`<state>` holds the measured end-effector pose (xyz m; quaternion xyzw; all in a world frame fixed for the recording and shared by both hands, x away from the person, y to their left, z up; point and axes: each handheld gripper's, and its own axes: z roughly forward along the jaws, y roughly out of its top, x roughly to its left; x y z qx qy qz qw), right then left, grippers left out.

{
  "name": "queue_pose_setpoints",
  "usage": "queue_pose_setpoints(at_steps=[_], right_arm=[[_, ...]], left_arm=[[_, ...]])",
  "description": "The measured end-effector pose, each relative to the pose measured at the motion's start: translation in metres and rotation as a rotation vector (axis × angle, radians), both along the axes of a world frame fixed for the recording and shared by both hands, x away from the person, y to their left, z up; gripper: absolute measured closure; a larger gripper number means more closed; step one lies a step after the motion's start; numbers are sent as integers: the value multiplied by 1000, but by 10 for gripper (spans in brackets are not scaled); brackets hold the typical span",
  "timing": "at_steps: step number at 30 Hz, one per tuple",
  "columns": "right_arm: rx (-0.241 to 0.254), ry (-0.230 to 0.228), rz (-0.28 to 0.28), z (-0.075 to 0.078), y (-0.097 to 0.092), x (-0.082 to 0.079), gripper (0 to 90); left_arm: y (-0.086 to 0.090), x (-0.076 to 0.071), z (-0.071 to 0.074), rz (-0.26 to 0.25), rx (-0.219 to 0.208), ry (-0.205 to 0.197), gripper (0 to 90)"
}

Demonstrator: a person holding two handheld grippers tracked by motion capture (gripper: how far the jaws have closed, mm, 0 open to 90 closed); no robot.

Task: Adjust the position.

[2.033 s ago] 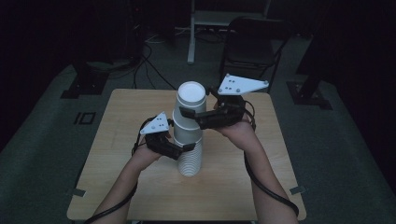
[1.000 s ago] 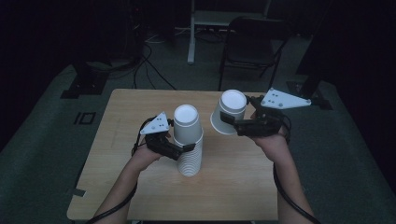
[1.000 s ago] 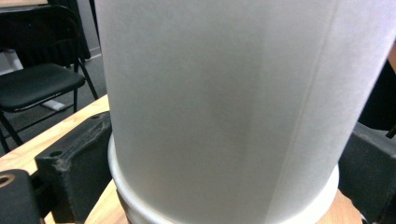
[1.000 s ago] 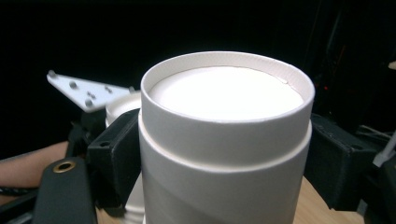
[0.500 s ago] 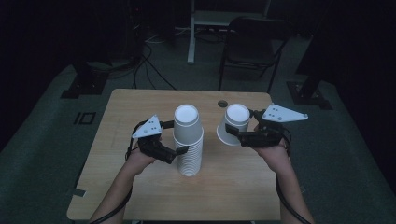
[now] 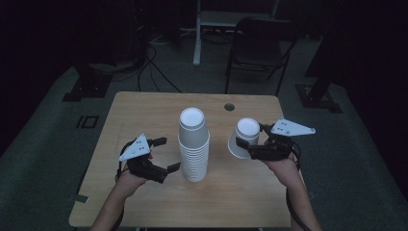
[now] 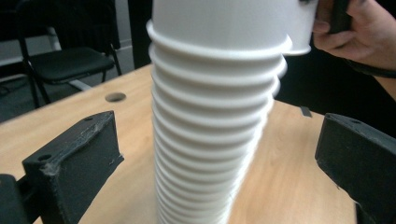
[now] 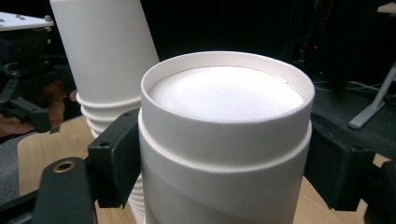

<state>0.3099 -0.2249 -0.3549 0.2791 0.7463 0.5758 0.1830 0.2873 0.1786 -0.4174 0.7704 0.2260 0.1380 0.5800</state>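
Cup (image 8: 224,140) clamped in right gripper (image 6: 250,150); left gripper (image 6: 162,155) wide beside stack (image 6: 194,147).

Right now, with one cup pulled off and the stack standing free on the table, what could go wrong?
1. The stack of paper cups is tall and narrow and stands ungripped: the left gripper is open just beside it, so a nudge could topple it.
2. The right gripper holds the single paper cup upside down and tilted; a hard squeeze might crush its thin wall.
3. That cup sits near the stack, so a swing leftward could clip it.
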Motion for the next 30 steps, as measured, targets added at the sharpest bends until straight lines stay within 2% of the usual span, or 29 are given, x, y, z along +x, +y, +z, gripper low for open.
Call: queue_pose_setpoints(at_steps=[1, 2, 5, 8, 10, 13, 19, 26, 30], right_arm=[[1, 2, -5, -2, -2, -1, 208], [1, 8, -10, -6, -6, -2, 208], [4, 19, -17, -12, -10, -4, 208], [6, 26, -23, -16, -14, -6, 208], [9, 28, -24, -18, -16, -7, 208], [7, 30, -28, -19, -18, -10, 208], [7, 28, -34, -21, -22, -14, 208], [13, 26, -40, -20, -26, -16, 208], [12, 27, -38, -19, -27, -17, 208]], left_arm=[[0, -8, -9, -9, 5, 20, 2], [0, -11, -13, -8, 18, 22, 2], [-1, -18, -26, -23, 27, 56, 3], [-4, -23, -35, -27, 24, 69, 3], [-9, -26, -38, -32, 22, 68, 3], [-20, -28, -43, -63, 43, 67, 3], [-50, -27, -56, -135, 77, 98, 3], [-78, -26, -60, -209, 79, 115, 3], [-94, -27, -62, -253, 100, 119, 3]])
